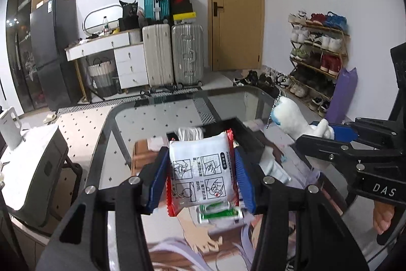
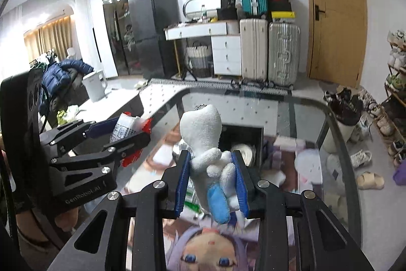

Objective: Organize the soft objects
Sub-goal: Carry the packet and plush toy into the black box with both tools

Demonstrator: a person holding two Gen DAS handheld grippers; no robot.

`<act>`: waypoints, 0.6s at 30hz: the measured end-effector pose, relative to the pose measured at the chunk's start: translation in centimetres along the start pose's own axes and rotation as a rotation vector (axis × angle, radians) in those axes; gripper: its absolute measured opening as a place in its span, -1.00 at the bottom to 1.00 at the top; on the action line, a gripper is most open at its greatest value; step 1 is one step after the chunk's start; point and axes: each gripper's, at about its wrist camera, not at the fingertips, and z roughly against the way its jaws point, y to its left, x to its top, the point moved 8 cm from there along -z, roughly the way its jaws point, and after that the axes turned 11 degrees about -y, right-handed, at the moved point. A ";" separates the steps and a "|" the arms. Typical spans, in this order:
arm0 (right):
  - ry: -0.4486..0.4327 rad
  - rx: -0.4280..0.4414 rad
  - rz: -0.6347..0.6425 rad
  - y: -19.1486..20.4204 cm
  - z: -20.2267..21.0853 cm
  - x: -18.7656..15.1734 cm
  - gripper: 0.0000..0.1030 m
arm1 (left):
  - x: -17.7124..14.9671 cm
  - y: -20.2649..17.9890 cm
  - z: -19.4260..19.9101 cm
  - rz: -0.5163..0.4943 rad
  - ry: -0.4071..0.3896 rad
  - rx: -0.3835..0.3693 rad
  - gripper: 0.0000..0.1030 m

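My left gripper (image 1: pixel 201 178) is shut on a white soft packet with red edges (image 1: pixel 200 169), held above the glass table. It also shows in the right wrist view (image 2: pixel 127 128). My right gripper (image 2: pixel 212 179) is shut on a white plush toy with a blue part (image 2: pixel 205 144), held above the table. The plush also shows in the left wrist view (image 1: pixel 291 116). A black open box (image 1: pixel 243 131) stands on the table beyond both grippers, with a white roll (image 2: pixel 243 149) inside it.
A green-and-white packet (image 1: pixel 220 215) lies on the anime-print mat (image 2: pixel 208 250) under the grippers. The glass table's edge (image 2: pixel 337 123) curves at the right. Suitcases (image 2: pixel 269 50), a door and a shoe rack (image 1: pixel 317 52) stand beyond.
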 end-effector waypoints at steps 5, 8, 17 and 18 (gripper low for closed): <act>-0.050 -0.012 -0.021 -0.6 -1.1 2.5 -0.37 | 1.5 1.3 -2.0 0.026 -0.027 0.023 -0.04; -0.070 -0.020 -0.006 -0.6 -2.0 3.5 -0.37 | 2.2 2.2 -3.1 0.041 -0.040 0.037 -0.04; -0.038 -0.054 -0.010 -2.2 -7.2 4.7 -0.37 | 2.4 4.6 -6.7 0.078 -0.030 0.100 -0.04; -0.033 -0.061 -0.007 -2.5 -8.0 4.7 -0.37 | 2.3 4.8 -6.9 0.082 -0.032 0.105 -0.04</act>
